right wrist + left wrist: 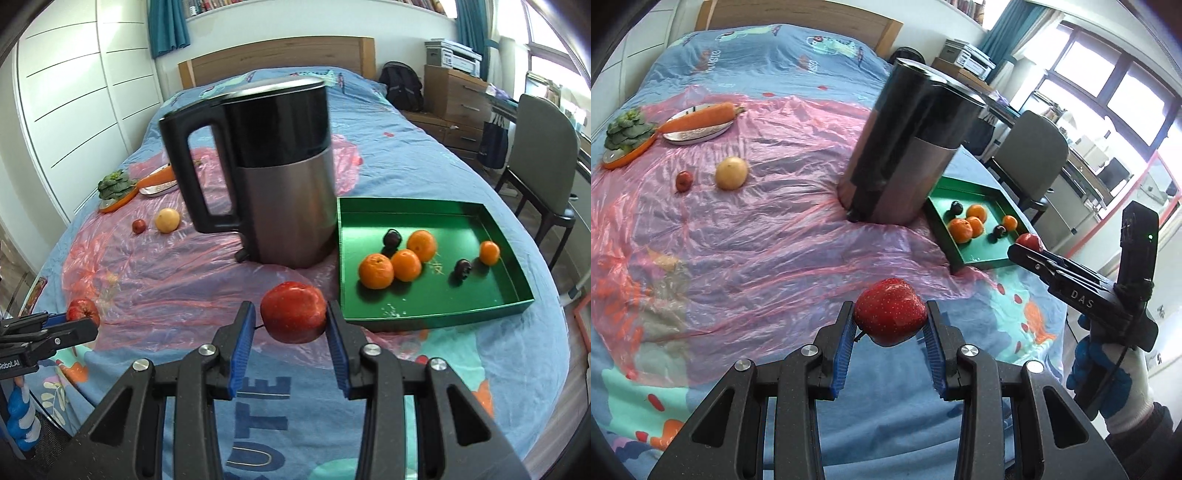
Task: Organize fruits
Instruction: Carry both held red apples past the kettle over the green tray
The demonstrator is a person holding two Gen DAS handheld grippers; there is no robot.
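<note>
- Pink plastic sheet (pixel 768 229), crinkled, spread over a blue patterned bedcover (pixel 424 162); most items rest on it
- Leafy green vegetable (pixel 626 129) on an orange-rimmed dish (pixel 618 159), far left; beside it a carrot (pixel 701 114) lying across a metal plate (pixel 698 133)
- Small dark-red fruit (pixel 683 181) and round yellow fruit (pixel 731 172), close together but apart, on the sheet nearer than the plate
- Left gripper (pixel 891 325); blue pads pressed on either side of a red apple (pixel 890 312), gripped and raised above the bedcover at the sheet's near edge; seen small at the left edge of the right wrist view
- Kettle (pixel 266 173), black upper half, steel lower half, black handle toward the left in the right wrist view; upright on the sheet, centre
- Right gripper (pixel 291 325); blue pads closed against a second red apple (pixel 293 317), held up just short of the tray's near-left corner
- Green tray (pixel 509 236), just right of the kettle, on the bedcover; contents: four oranges (pixel 376 270), three of them clustered and touching, one apart toward the right; two small dark fruits (pixel 391 238), one behind the cluster, one between cluster and lone orange
- Grey chair (pixel 543 147), off the bed's right side; wooden dresser (pixel 456 107) and printer (pixel 454 55) behind it
</note>
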